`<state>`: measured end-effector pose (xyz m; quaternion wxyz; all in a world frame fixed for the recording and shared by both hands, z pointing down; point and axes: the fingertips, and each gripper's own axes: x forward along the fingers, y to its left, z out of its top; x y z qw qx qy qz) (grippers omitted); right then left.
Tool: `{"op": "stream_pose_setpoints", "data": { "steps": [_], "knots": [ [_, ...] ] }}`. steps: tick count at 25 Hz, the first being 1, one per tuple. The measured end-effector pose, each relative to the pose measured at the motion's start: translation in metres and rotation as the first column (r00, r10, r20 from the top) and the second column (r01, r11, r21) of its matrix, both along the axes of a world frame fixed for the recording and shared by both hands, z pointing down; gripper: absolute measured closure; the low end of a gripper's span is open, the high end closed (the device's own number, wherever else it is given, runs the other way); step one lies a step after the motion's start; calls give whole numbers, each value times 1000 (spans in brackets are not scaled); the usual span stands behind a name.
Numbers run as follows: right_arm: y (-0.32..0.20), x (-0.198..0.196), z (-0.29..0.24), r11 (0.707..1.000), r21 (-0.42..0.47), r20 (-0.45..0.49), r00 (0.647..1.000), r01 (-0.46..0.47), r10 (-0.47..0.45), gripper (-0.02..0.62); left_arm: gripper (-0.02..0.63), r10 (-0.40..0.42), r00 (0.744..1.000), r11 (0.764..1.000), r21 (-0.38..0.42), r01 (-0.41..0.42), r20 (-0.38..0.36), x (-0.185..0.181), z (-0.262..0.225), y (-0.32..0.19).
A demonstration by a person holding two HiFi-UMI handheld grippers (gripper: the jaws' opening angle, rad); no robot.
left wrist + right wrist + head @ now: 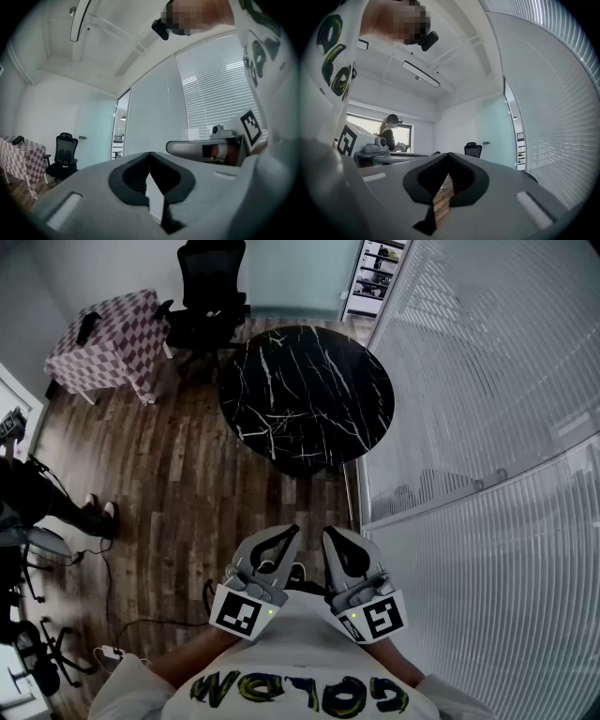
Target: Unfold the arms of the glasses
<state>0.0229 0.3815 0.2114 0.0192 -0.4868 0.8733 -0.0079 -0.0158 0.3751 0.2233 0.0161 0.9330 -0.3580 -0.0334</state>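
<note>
In the head view's lower centre, the left gripper (292,531) and right gripper (328,532) are side by side, both clenched on nothing. Only that view shows the round black marble table (309,390) at upper centre. The right gripper view alone shows a standing person (389,133) at its left. No view shows the glasses.

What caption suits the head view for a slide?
The left gripper and right gripper, both shut, before a round black table on a wooden floor.

Glasses — not visible in any view atm.
</note>
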Motion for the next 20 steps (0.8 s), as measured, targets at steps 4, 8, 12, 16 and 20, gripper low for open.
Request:
{"op": "stream_pose_setpoints", "data": {
  "steps": [4,8,12,16,20],
  "knots": [
    [3,-2,-2,1000,9,-4,1000,2,-2,595,606,-4,1000,1000,-14,4,-5,-2,1,3],
    [1,2,-1,1000,6,4,1000,-5,5,595,606,-2,1000,1000,-13,2,-2,1,2,2],
    [-5,16,2,999,-18,52,998,-40,41,594,606,2,1000,1000,-19,-2,-1,10,3,0],
    [-9,26,3,999,-20,61,997,-41,42,594,606,2,1000,1000,-25,-1,6,21,7,-5],
    [-11,37,7,999,-23,55,998,-28,29,594,606,-3,1000,1000,-30,3,4,36,8,-9]
  ]
}}
